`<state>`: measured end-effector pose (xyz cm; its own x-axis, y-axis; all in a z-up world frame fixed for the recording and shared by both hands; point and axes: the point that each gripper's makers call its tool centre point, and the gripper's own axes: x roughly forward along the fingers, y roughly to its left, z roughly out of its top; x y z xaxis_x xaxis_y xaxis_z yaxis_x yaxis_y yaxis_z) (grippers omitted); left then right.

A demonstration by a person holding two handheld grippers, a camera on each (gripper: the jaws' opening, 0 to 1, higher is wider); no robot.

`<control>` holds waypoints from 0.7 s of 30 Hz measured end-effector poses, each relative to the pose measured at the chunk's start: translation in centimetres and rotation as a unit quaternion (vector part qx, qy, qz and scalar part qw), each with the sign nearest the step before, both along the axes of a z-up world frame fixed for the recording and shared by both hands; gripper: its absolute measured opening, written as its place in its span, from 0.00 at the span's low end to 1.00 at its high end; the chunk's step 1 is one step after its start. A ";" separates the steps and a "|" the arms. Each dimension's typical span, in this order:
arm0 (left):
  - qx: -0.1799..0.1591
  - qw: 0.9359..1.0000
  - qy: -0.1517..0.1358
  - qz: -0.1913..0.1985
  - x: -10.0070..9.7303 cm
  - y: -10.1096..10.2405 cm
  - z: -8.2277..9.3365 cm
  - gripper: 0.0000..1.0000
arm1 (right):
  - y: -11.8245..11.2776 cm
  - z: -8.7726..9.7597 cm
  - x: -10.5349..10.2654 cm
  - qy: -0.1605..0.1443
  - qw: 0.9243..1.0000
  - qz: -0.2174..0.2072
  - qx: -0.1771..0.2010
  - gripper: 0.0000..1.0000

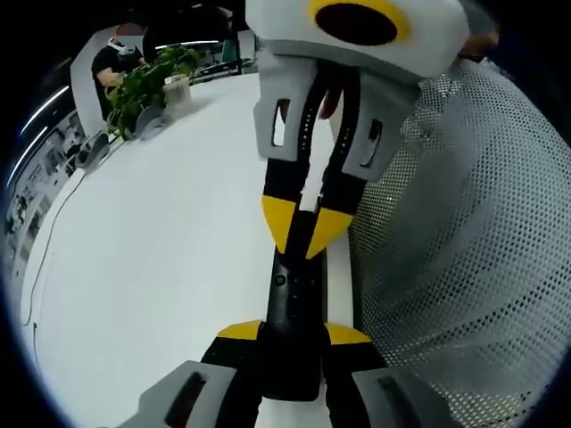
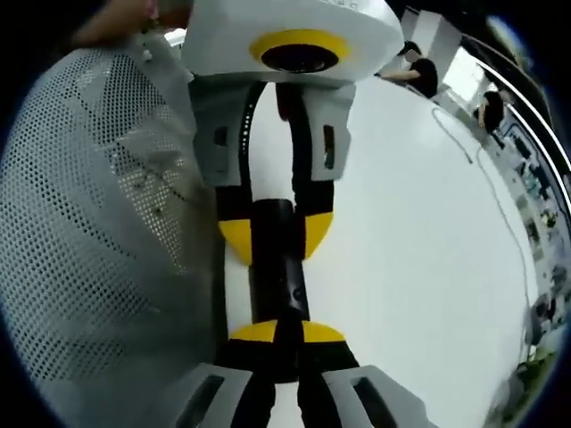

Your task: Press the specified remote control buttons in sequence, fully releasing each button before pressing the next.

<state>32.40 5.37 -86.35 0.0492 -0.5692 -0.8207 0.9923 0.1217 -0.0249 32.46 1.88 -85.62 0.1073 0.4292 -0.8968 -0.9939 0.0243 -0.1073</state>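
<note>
In the left gripper view, my left gripper (image 1: pixel 290 337) is clamped on the near end of the black remote (image 1: pixel 291 308), whose long axis runs straight ahead over the white counter (image 1: pixel 161 259). My right gripper (image 1: pixel 305 223) meets its far end, tips closed.

In the right gripper view, the remote (image 2: pixel 277 267) lies lengthwise between both grippers, the right gripper (image 2: pixel 285 337) nearest its buttons.

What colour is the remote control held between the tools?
Black. The remote control shows best in the left gripper view, clamped by the left tool.
</note>
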 end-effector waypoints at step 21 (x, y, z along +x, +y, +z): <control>-0.004 1.000 0.003 0.005 0.2 0.0 0.0 0.25 | 0.4 0.0 0.2 0.010 1.000 -0.005 0.000 0.03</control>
<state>32.55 5.32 -86.40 0.0502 -0.5747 -0.8168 0.9908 0.1318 -0.0318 32.68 2.27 -85.61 0.0927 0.4284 -0.8988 -0.9957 0.0339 -0.0865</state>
